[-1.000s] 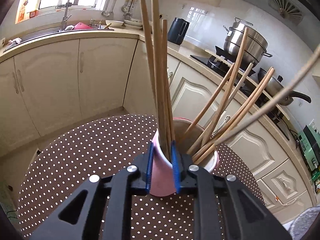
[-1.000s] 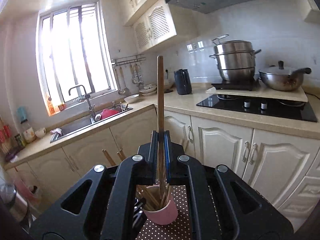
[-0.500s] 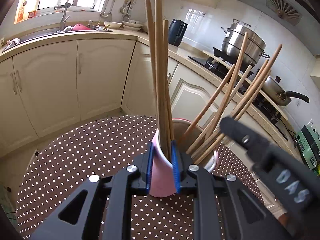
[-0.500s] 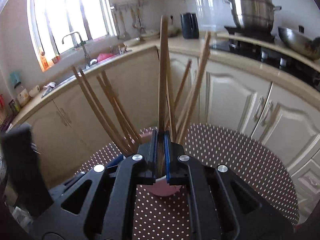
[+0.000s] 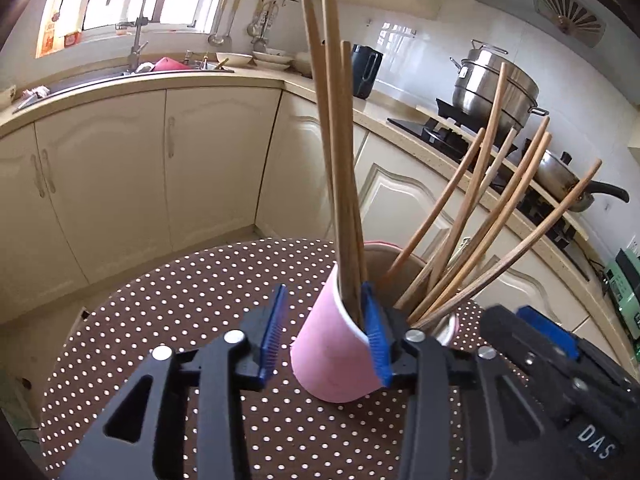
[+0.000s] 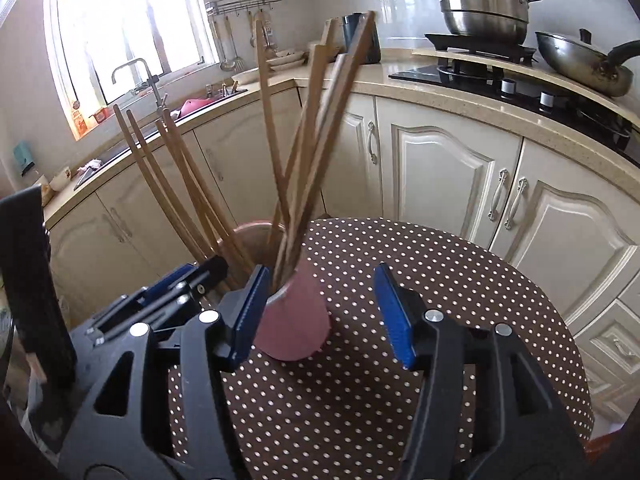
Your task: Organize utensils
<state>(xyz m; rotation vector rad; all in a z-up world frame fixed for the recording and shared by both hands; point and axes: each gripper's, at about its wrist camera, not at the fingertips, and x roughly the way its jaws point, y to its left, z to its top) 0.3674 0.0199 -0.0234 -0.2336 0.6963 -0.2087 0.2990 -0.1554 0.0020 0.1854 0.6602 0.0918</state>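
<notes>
A: Both sets of jaws have just been opening. Your left gripper (image 5: pixel 326 336) now straddles the near wall of the pink cup (image 5: pixel 334 354): one pad sits inside the rim, the other stands clear outside. Your right gripper (image 6: pixel 324 316) is spread wide beside the cup, gripping nothing.

B: And the chopsticks (image 5: pixel 340 184)?

A: All visible ones stand in the cup, which sits on the dotted table (image 6: pixel 440 280), fanned against its rim. Judging from this, loading looks finished; you have only to draw both grippers clear.
</notes>
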